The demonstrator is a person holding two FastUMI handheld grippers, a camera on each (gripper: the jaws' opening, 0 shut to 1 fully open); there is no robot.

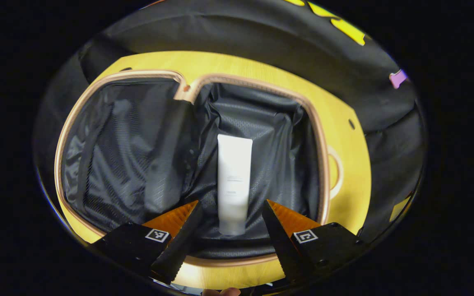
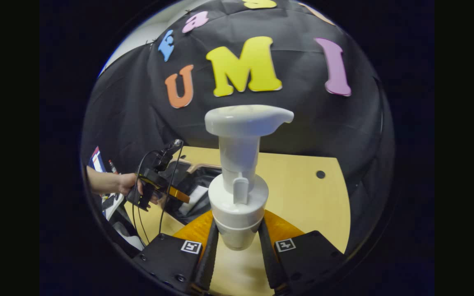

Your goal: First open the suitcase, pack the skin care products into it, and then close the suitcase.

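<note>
Here the left gripper (image 1: 231, 224) hovers over the open suitcase (image 1: 321, 164), a soft case with a tan zipped rim and crinkled black fabric lining, lying flat on the pale yellow wooden table (image 1: 352, 152). Its fingers are spread wide and grasp nothing; between them, lower down, a white squeeze tube with a frosted cap (image 1: 233, 183) lies on the lining of the right-hand compartment, cap end toward the camera. The left-hand compartment is covered by a dark mesh panel (image 1: 117, 152).

In the right gripper view, the right gripper (image 2: 237, 240) pinches a white plastic pump bottle (image 2: 239, 193) by its lower body, both fingers pressed against its sides, the bottle upright above the table (image 2: 303, 193). Farther off to the left, a hand (image 2: 132, 185) holds the left gripper (image 2: 171, 191) over the suitcase (image 2: 191, 181).
</note>
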